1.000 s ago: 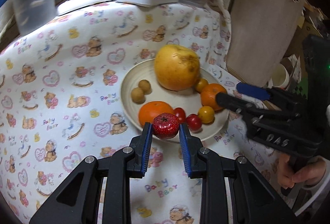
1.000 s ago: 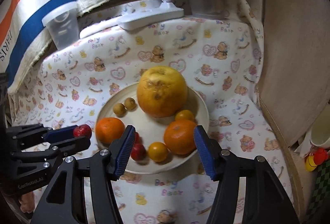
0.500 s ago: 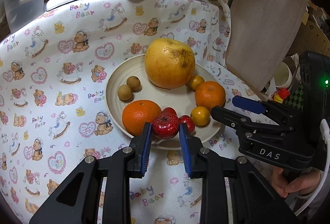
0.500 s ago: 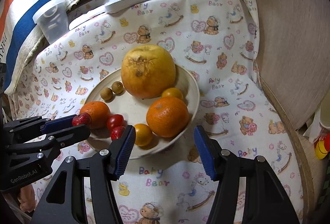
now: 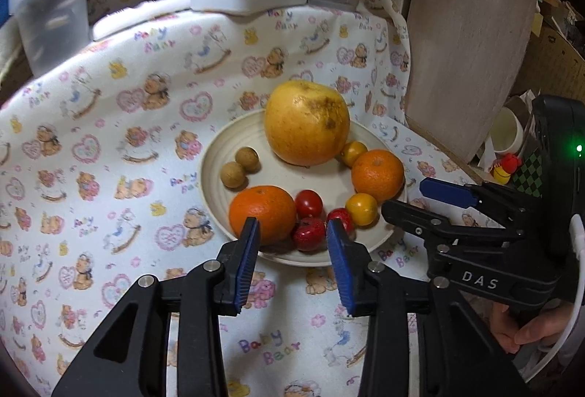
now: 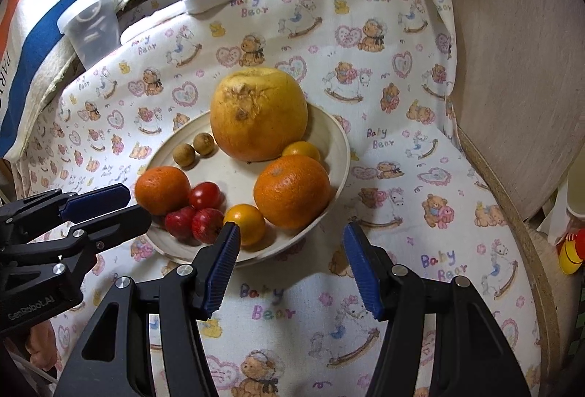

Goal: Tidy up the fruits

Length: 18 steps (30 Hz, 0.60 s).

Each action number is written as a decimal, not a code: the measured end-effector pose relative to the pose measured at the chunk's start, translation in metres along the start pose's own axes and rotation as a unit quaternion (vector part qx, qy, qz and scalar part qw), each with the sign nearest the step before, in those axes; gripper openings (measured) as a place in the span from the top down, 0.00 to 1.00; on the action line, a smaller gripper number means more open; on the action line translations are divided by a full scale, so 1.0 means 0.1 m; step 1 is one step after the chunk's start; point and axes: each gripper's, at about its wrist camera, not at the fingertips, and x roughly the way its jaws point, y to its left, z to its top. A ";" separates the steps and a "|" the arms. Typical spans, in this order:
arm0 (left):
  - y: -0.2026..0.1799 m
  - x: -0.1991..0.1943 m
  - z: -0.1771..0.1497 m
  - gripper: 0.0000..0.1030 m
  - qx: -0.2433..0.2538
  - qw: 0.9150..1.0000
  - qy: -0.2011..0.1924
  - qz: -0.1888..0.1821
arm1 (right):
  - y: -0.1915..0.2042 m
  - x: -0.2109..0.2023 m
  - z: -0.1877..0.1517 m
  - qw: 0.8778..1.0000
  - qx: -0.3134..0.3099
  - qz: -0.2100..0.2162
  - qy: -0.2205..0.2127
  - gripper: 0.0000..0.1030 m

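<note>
fruits point(image 5: 306, 123) lie in the plate point(image 5: 215, 155) on the cloth point(image 5: 109, 148), cup point(image 5: 51, 9) behind left.

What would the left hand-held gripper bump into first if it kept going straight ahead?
Probably the small red fruit on the plate, lying right between the open fingers of the left hand-held gripper. Depth is hard to judge, so the orange beside it might touch too.

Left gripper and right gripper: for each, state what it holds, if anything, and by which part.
Nothing is held. The left gripper is open, with the small red fruit lying on the plate between its fingers. The right gripper is open and empty.
</note>
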 end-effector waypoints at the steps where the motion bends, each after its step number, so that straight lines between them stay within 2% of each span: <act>1: 0.01 -0.04 -0.01 0.64 -0.001 1.000 -0.006 0.001 | 0.01 -0.03 0.00 1.000 0.000 0.000 -0.005 0.41; 4: 0.05 -0.17 -0.02 0.59 0.001 0.999 -0.032 0.016 | 0.06 -0.11 0.00 1.000 -0.003 -0.002 -0.025 0.34; 8: 0.12 -0.43 -0.05 0.40 -0.007 0.995 -0.086 0.052 | 0.11 -0.20 0.07 0.999 0.003 0.002 -0.036 0.33; 10: 0.20 -0.54 -0.05 0.37 -0.020 0.992 -0.105 0.069 | 0.15 -0.25 0.11 0.999 0.001 0.000 -0.047 0.27; 12: 0.28 -0.65 -0.06 0.29 -0.031 0.989 -0.123 0.083 | 0.21 -0.33 0.13 0.998 -0.005 -0.004 -0.068 0.18; 18: 0.44 -1.00 -0.15 0.16 -0.030 0.972 -0.192 0.135 | 0.45 -0.46 0.15 0.995 -0.025 0.000 -0.097 0.12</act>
